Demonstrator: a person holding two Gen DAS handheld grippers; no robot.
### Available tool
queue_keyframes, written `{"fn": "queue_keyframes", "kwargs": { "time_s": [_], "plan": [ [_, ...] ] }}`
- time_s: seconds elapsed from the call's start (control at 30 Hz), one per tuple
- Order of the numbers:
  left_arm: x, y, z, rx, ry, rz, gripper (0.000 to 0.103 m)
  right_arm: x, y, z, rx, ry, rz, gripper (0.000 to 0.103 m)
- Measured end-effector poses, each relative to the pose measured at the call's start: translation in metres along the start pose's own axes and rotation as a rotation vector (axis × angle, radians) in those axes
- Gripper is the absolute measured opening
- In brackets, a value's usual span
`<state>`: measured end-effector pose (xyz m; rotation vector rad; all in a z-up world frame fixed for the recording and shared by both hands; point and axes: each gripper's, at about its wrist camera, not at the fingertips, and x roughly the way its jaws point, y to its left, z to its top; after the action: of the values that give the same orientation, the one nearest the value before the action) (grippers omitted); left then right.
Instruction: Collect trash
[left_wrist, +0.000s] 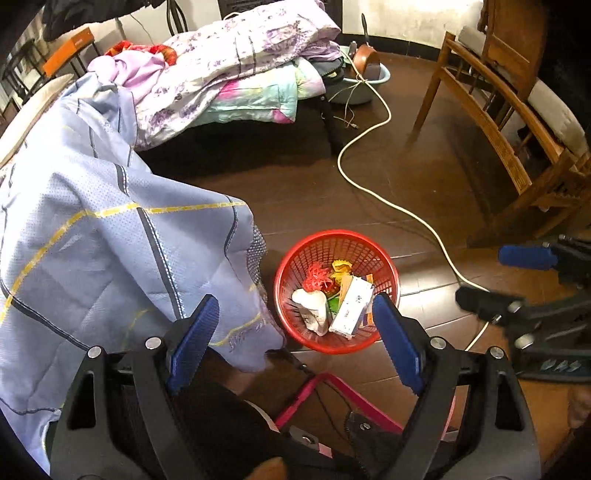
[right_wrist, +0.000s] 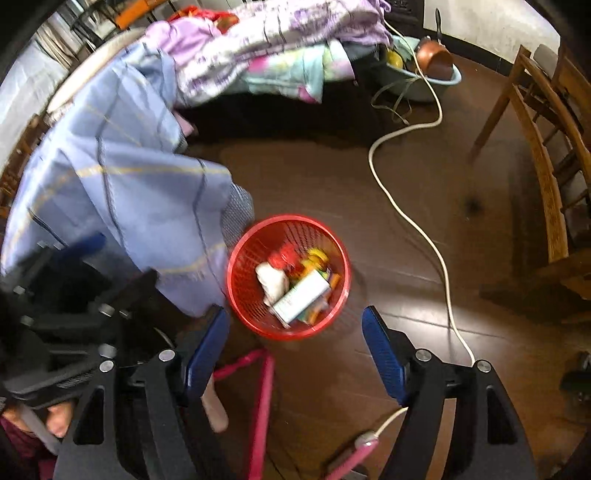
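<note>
Two grippers, left gripper (left_wrist: 291, 332) and right gripper (right_wrist: 295, 339), both released, empty, above red plastic mesh basket (left_wrist: 295, 254) holding white carton (left_wrist: 351, 306), crumpled wrappers.

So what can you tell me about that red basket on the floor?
The red basket is round, of what looks like plastic, with latticed walls and a solid rim. It stands upright and open on the dark wooden floor, close beside the hanging corner of a light blue quilt; whether they touch I cannot tell. Inside lie a white carton, crumpled white paper and red, yellow and green scraps. A white cable runs past it, apart.
</note>
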<state>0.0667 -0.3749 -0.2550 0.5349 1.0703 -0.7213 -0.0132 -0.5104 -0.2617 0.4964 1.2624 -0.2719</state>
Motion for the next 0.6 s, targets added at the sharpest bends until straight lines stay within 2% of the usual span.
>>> {"fn": "queue_keyframes", "kwargs": {
  "time_s": [0.13, 0.6],
  "plan": [
    [0.004, 0.006, 0.001, -0.026, 0.014, -0.009, 0.082, 0.010, -0.002, -0.007, 0.009, 0.016, -0.030, 0.074],
    [0.010, 0.000, 0.002, -0.001, 0.035, 0.020, 0.082, 0.017, -0.004, -0.008, 0.010, 0.019, -0.019, 0.074]
  ]
}}
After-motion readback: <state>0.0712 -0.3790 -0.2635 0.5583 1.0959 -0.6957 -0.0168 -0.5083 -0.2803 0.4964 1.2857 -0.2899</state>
